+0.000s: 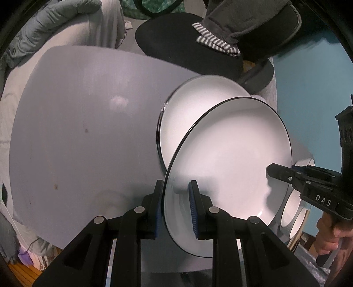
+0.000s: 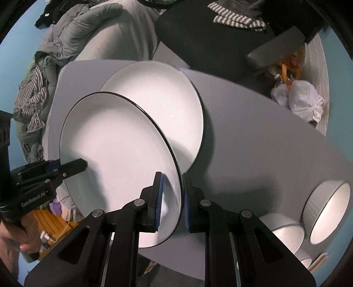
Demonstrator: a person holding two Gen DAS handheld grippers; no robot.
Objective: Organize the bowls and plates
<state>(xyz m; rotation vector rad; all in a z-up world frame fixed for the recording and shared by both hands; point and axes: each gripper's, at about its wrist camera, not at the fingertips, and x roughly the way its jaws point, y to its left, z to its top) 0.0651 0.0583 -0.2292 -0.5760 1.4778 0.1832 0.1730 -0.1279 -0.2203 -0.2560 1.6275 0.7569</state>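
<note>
The left gripper point(image 1: 175, 209) points steeply down, its blue-padded jaws narrowed onto the left rim of a white plate with a thin black edge point(image 1: 231, 159). A hand point(image 2: 13, 240) grips its handle at the lower left of the right wrist view. The right gripper point(image 2: 172, 203) also points steeply down and pinches the opposite rim of the same plate point(image 2: 114, 150). A hand point(image 1: 328, 231) holds its handle at the right edge of the left wrist view.

The held plate is off the grey table point(image 1: 77, 132), carried between both grippers and tilted, its face turned up toward the cameras. It is empty. It partly overlaps a second white plate point(image 2: 163, 97), which lies flat on the table, also empty.

Further right, near the table's edge, stand white bowls with ribbed sides: one large bowl point(image 2: 328, 209) shows its bare white inside, and a second bowl point(image 2: 284, 234) sits just beside it to its left, with a smaller bowl point(image 2: 305, 259) partly hidden below. Nothing shows inside them.

A black office chair point(image 2: 198, 39) with striped cloth point(image 2: 238, 19) on it stands beyond the table.
</note>
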